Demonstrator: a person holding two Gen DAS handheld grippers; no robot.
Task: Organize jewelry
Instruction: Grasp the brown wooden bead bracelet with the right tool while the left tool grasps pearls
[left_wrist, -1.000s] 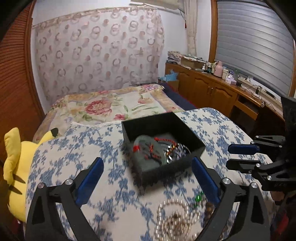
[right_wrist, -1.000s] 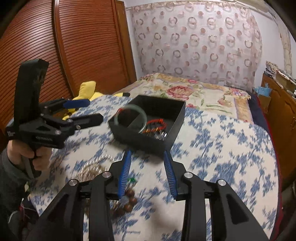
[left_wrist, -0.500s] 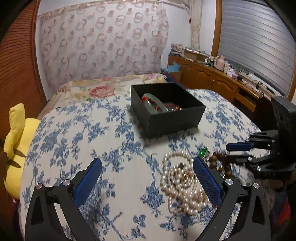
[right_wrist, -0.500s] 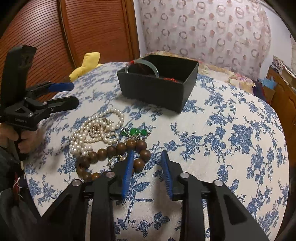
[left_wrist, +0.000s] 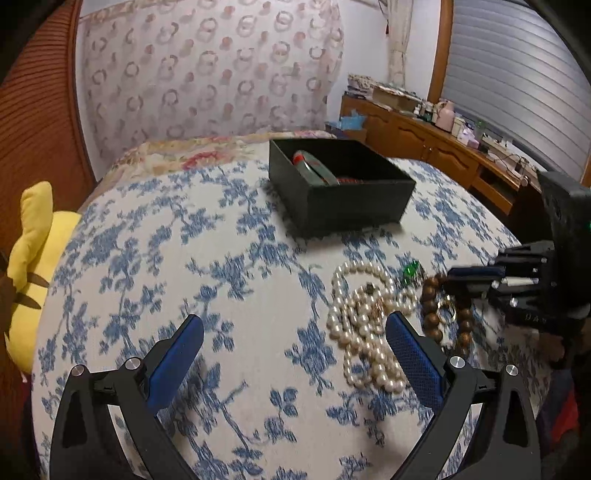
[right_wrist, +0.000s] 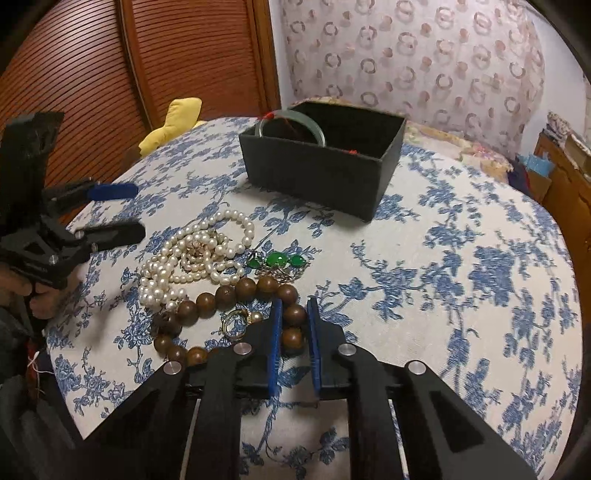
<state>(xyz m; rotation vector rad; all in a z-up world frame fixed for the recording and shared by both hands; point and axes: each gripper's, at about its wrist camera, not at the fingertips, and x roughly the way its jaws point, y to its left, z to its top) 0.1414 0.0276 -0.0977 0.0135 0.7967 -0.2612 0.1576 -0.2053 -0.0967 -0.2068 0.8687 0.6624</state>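
Our right gripper (right_wrist: 294, 317) has just been squeezing in, and now its blue pads sit tight on both sides of one bead of the brown wooden bead bracelet (right_wrist: 225, 295). The bracelet lies flat on the blue-flowered tablecloth (right_wrist: 461, 280), and the right gripper's jaws have only that one round bead between them.

Our left gripper (left_wrist: 293, 349) hangs wide open with nothing in it, just beside the long white pearl necklace (left_wrist: 364, 325).

We think a few things could go wrong. The round bead is smooth, so it could pop out when we lift. A small gold ring (right_wrist: 233, 322) lies inside the bracelet loop, and the pearls and the green stone pendant (right_wrist: 277, 260) touch it, so they might get dragged along. The open black box (right_wrist: 325, 168) waits farther back with a pale green bangle (right_wrist: 291, 120) leaning inside, which may be in the way.
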